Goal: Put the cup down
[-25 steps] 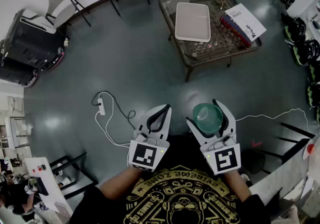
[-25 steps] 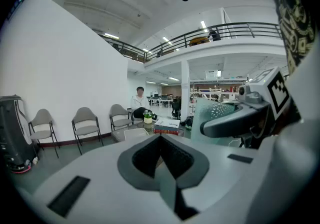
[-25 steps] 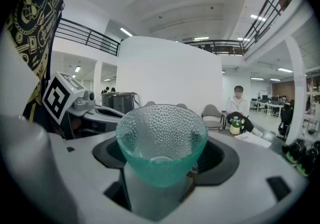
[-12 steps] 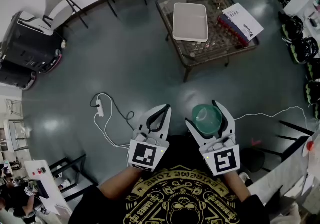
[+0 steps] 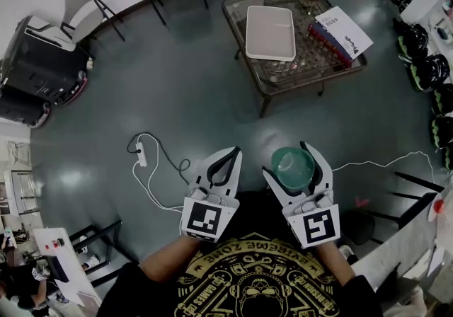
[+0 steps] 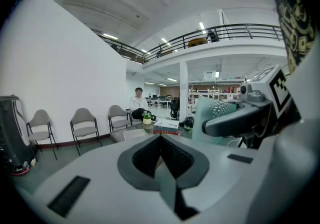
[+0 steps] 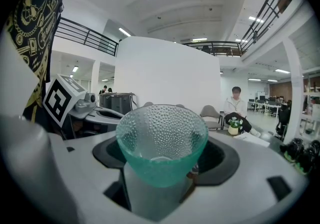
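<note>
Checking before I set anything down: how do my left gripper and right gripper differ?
The left gripper is shut and empty; the right gripper grips a green cup. The left gripper's jaws meet; the right gripper's stand apart around the cup. Both hang over the floor.

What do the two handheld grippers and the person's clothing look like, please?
The left gripper and right gripper match. Each has a pale grey moulded body, curved jaws lined with dark padding, and a cube of black-and-white square markers at the rear. The person wears a black T-shirt with a gold print.
</note>
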Action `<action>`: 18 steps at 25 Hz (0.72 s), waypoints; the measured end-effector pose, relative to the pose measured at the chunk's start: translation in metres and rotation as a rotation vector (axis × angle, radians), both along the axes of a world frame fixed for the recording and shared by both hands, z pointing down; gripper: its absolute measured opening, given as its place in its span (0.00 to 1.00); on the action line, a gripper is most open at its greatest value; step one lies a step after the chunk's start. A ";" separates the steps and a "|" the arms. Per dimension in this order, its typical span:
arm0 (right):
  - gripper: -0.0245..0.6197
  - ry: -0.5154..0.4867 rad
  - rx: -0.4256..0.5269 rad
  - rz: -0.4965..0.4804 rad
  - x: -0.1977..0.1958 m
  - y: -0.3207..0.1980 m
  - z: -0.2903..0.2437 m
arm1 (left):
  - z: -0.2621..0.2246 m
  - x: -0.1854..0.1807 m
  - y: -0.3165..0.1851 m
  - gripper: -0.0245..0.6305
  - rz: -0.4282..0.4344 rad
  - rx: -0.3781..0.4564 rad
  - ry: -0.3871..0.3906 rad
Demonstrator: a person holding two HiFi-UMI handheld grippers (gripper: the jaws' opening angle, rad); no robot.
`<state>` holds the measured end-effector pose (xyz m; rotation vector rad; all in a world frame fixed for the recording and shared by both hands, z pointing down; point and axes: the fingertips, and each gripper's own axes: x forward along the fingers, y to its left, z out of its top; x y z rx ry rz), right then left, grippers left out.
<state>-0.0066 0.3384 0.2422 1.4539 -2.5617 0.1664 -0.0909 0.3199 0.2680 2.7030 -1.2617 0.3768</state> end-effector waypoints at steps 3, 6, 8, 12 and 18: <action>0.63 0.002 0.004 0.007 -0.006 -0.002 -0.002 | -0.002 -0.009 -0.001 0.02 -0.006 0.007 0.003; 0.63 0.000 0.004 0.018 -0.015 -0.002 -0.003 | -0.004 -0.019 -0.002 0.02 -0.005 0.013 0.006; 0.63 0.000 0.006 0.026 -0.020 -0.002 -0.004 | -0.006 -0.024 -0.004 0.02 -0.001 0.018 0.009; 0.63 0.011 0.007 0.050 -0.028 -0.003 -0.007 | -0.009 -0.034 -0.005 0.02 0.013 0.027 0.017; 0.64 0.055 0.006 0.114 -0.034 -0.007 -0.010 | -0.008 -0.048 -0.006 0.02 0.037 0.025 0.031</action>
